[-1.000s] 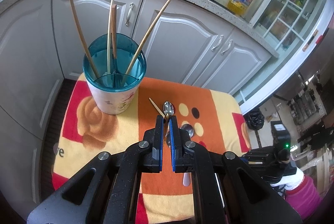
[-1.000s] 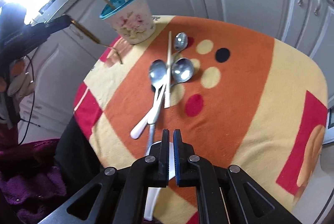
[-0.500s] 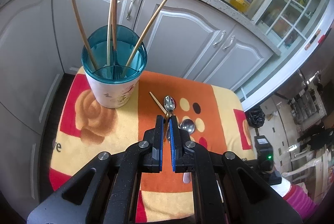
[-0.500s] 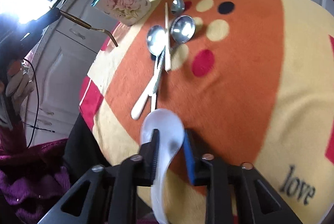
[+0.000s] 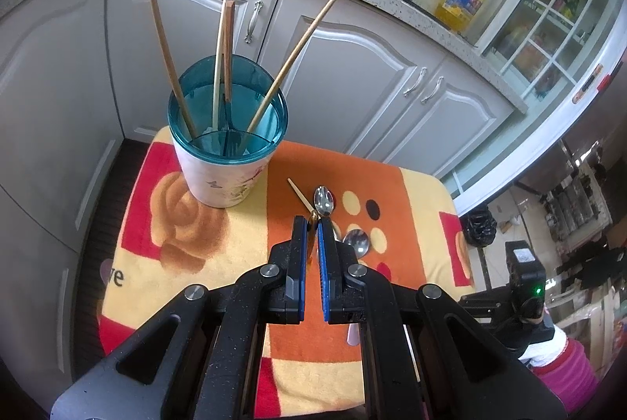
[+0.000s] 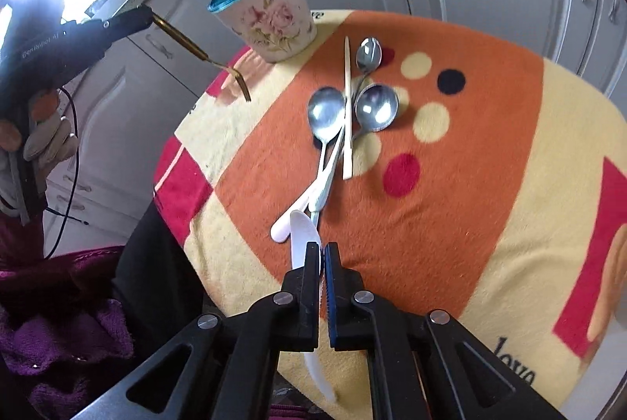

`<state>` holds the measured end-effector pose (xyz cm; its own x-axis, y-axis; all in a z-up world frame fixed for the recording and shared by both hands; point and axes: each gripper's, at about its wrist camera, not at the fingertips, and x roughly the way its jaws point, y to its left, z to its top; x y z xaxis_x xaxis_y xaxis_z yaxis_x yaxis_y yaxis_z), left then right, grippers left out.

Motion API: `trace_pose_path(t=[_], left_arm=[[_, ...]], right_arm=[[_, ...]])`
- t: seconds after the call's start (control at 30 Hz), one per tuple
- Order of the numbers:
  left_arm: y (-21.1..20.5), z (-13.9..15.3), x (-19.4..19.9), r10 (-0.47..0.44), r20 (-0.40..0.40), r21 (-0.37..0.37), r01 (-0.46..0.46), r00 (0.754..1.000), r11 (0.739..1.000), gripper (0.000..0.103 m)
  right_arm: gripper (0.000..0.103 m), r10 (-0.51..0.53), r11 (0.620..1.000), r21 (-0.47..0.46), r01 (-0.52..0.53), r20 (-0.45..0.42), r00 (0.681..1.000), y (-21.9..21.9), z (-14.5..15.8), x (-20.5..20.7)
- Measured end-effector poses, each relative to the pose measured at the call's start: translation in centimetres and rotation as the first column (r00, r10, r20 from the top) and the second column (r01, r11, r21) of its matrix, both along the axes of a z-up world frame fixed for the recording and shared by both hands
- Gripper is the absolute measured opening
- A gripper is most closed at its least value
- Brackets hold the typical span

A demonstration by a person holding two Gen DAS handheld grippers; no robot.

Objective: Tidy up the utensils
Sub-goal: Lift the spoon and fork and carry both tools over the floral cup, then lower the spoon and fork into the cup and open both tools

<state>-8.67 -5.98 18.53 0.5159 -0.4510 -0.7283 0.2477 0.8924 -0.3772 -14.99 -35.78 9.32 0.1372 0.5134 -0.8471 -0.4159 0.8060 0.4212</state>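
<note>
Already the cup [image 5: 219, 161] holds four chopsticks [image 5: 168, 55]. Left gripper [image 5: 312, 228] pinches a gold fork [image 6: 196, 49]; right gripper [image 6: 322, 251] pinches a white spoon [image 6: 302, 236]. Three metal spoons [image 6: 327, 112] and one chopstick [image 6: 347, 106] remain on the surface [image 6: 490, 185].

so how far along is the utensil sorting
Partly done. Four chopsticks already stand in the holder cup. In hand: the left claw grips a gold fork, the right claw a white plastic spoon. Left on the cloth: three metal spoons, one chopstick, a white-handled utensil.
</note>
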Motion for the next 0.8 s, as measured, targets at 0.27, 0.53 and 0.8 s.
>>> trace_pose_path(t=[0.27,0.53,0.8], left_arm=[[1.5,1.7,0.6,0.031,0.028,-0.004,-0.030,0.999,1.000,0.004],[3.9,3.9,1.8,0.085,0.060,-0.017,-0.085,0.995,0.996,0.004],[6.0,7.2,4.3,0.145,0.122,-0.029,-0.142,0.982,0.989,0.004]], right_arm=[[0.002,-0.022,0.997,0.073,0.016,0.088,0.996,0.7,3.8,2.0],[0.002,-0.009,0.991,0.130,-0.015,0.187,0.982,3.5,8.2,5.2],[0.002,-0.017,0.980,0.192,-0.045,0.310,0.951,6.9,14.6,10.7]])
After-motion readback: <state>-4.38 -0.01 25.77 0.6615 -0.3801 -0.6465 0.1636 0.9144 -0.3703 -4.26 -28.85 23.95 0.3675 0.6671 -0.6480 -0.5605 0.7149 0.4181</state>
